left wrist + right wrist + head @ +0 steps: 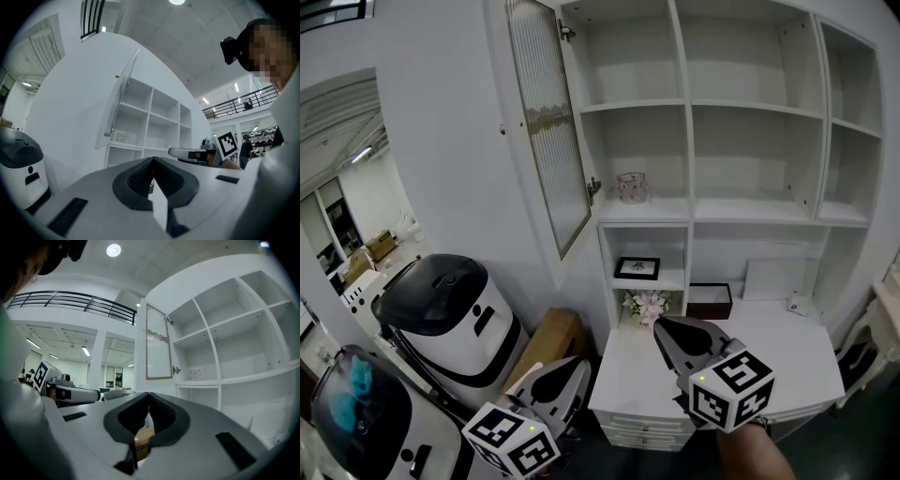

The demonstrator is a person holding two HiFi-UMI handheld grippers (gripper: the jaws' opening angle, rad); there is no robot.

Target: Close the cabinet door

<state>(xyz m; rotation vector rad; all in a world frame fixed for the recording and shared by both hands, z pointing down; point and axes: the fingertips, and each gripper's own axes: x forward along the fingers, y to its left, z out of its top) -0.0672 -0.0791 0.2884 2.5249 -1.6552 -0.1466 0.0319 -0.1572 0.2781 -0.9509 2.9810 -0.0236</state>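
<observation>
Ribbed glass filled the white-framed cabinet door, which stood open at the upper-left compartment of the white shelf unit. Its long axis ran upright. Hinged along its right edge, it swung out from the unit with its free edge pointing forward and to the left. A small glass jar sat on the shelf just beside the lower hinge. Lower down, over the desk top, the right gripper hung level, jaws pressed together on nothing, well apart from the door. The left gripper, lower left, was likewise closed and empty, near what looked like a cardboard box.
</observation>
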